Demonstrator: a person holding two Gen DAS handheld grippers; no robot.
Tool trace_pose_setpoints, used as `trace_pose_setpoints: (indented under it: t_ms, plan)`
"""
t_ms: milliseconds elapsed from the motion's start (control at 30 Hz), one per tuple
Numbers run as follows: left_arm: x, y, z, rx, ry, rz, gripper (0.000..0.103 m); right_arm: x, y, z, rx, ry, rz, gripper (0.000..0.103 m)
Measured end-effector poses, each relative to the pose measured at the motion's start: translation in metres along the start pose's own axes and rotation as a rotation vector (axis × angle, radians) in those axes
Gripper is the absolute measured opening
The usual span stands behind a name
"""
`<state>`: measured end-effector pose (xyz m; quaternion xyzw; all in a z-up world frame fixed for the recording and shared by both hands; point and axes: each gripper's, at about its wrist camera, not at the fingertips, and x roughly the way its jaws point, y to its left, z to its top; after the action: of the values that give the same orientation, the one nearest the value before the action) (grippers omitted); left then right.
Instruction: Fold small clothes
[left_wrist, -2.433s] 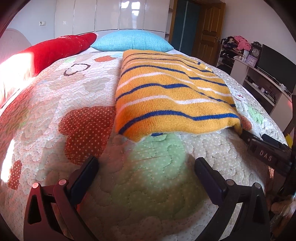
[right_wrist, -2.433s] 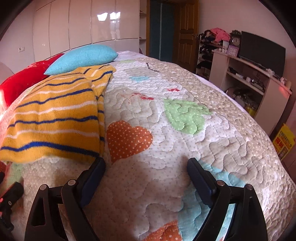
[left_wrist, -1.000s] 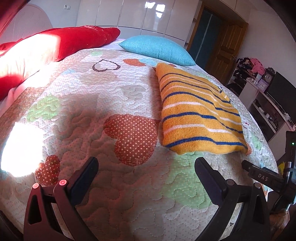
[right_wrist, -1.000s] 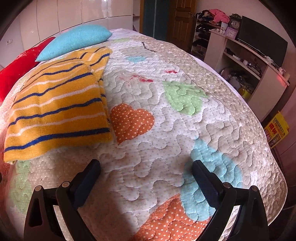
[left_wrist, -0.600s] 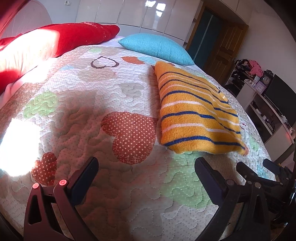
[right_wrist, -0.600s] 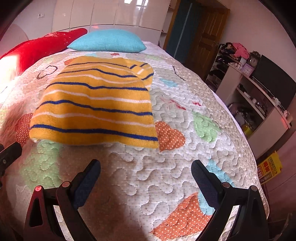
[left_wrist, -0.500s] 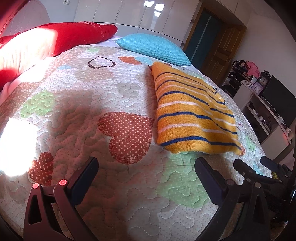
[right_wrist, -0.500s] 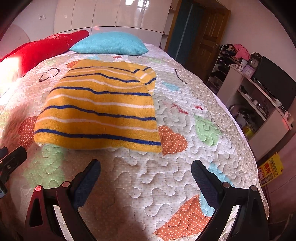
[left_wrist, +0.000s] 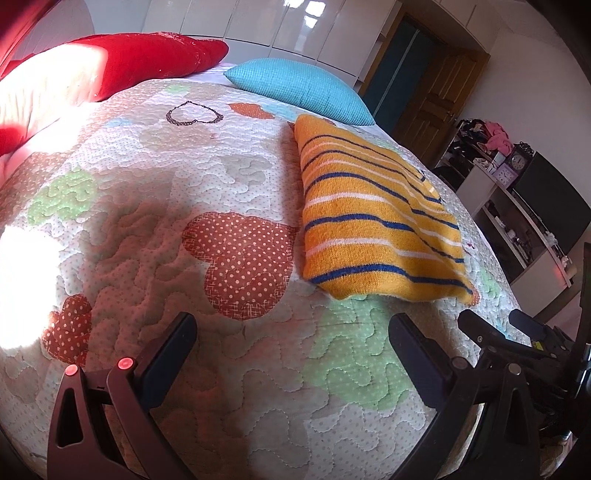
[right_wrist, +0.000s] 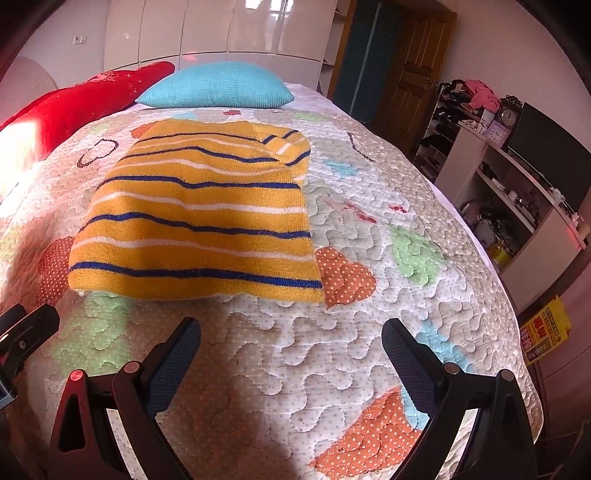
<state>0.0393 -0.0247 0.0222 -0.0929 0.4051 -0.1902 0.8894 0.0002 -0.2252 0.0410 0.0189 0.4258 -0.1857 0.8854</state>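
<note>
Sweater (left_wrist: 373, 225), left wrist view: yellow knit, blue and white stripes, flat on quilt (left_wrist: 155, 206), right of centre, near edge ahead of the right finger. Quilt: cream, patched with hearts, sun glare at left. Red pillow (left_wrist: 122, 62) and blue pillow (left_wrist: 299, 88) at the bed's head; the blue one appears to meet the sweater's far end, though the angle is poor. Left claw (left_wrist: 291, 343): spread wide, empty, above bare quilt short of the sweater. Right claw (left_wrist: 517, 343): partly seen at lower right edge.

Sweater (right_wrist: 199, 214), right wrist view: folded to a rough rectangle, sleeve tucked at far right corner, centre-left on quilt (right_wrist: 388, 221). Right claw (right_wrist: 291, 347): spread wide, empty, just short of the sweater's near hem. Blue pillow (right_wrist: 218, 90) beyond; red pillow (right_wrist: 85, 99) far left. Shelving (right_wrist: 517, 192) right of bed.
</note>
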Motion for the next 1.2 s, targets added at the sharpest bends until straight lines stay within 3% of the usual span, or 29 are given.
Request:
trace_pose_setpoints:
  t_ms: [1200]
  plan:
    - [0.006,0.002,-0.002,-0.009,0.027,-0.037,0.103,0.0,0.024,0.011,-0.053,-0.018,0.031,0.1]
